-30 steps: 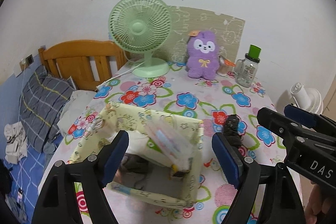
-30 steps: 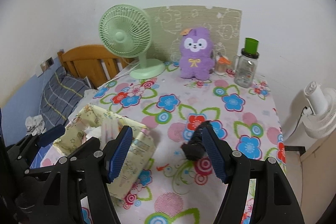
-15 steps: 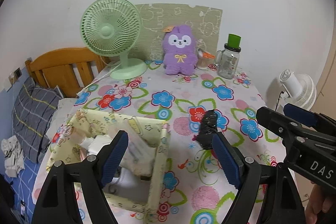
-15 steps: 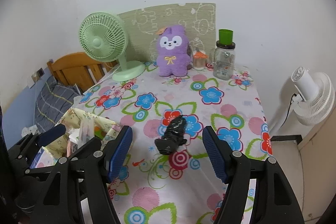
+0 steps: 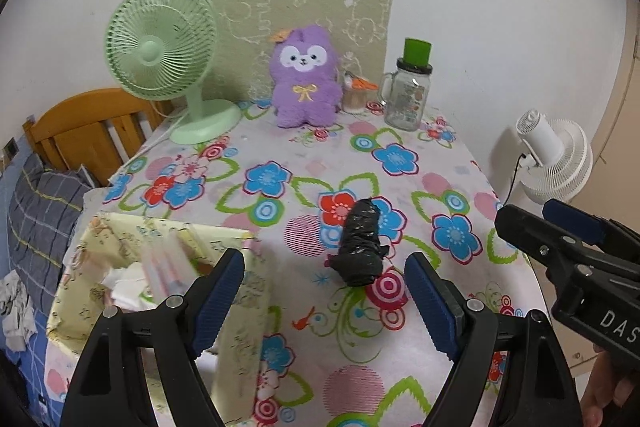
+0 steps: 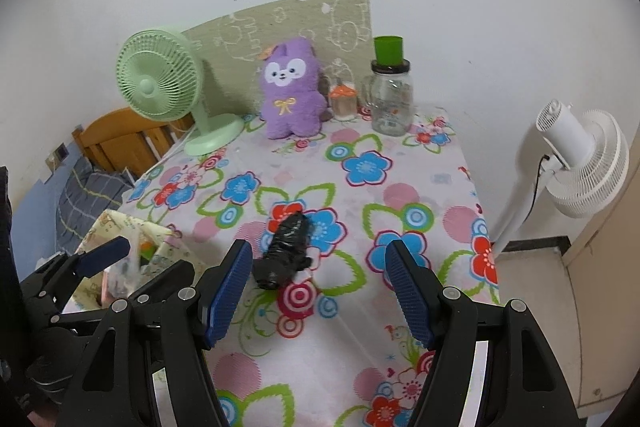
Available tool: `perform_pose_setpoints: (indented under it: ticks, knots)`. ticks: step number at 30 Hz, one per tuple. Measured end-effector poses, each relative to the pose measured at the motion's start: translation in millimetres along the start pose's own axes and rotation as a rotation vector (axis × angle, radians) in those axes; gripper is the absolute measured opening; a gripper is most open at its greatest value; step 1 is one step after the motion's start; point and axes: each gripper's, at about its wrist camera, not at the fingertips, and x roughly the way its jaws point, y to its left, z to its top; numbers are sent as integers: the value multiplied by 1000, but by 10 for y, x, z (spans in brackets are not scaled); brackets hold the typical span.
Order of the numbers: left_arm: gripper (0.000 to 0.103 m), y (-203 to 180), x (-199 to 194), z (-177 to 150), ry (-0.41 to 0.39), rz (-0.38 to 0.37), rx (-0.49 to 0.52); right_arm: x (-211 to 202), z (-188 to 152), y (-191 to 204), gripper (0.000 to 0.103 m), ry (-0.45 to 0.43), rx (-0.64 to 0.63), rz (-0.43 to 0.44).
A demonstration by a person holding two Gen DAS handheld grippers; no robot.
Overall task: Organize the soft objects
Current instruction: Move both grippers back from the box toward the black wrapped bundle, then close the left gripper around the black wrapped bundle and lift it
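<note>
A black crumpled soft bundle [image 5: 360, 247] lies on the floral tablecloth [image 5: 404, 187] near the middle; it also shows in the right wrist view [image 6: 286, 251]. A yellow fabric storage box [image 5: 132, 267] with soft items inside stands at the table's left front, also in the right wrist view [image 6: 132, 239]. A purple plush toy [image 5: 304, 79] sits upright at the back. My left gripper [image 5: 324, 303] is open and empty, just short of the bundle. My right gripper [image 6: 320, 291] is open and empty, also just short of it.
A green desk fan [image 5: 168, 55] stands back left, a glass jar with green lid [image 5: 408, 91] and a small jar [image 5: 356, 95] back right. A white fan [image 5: 556, 159] stands off the table's right. A wooden bed frame [image 5: 80, 131] lies left.
Both grippers have swung right, away from the yellow box and toward the black bundle, which now sits between each pair of fingers in view. Both stay open.
</note>
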Motion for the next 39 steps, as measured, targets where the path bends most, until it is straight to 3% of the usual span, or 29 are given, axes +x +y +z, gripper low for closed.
perform_pose_setpoints:
  ticks: [28,39]
  knots:
    - [84,-310,939,68,141,-10,42,585,-73,-498,72,63,80,2]
    - [84,-401,1436,4,235,-16,54,760,-108,-634,72,81,74,-53]
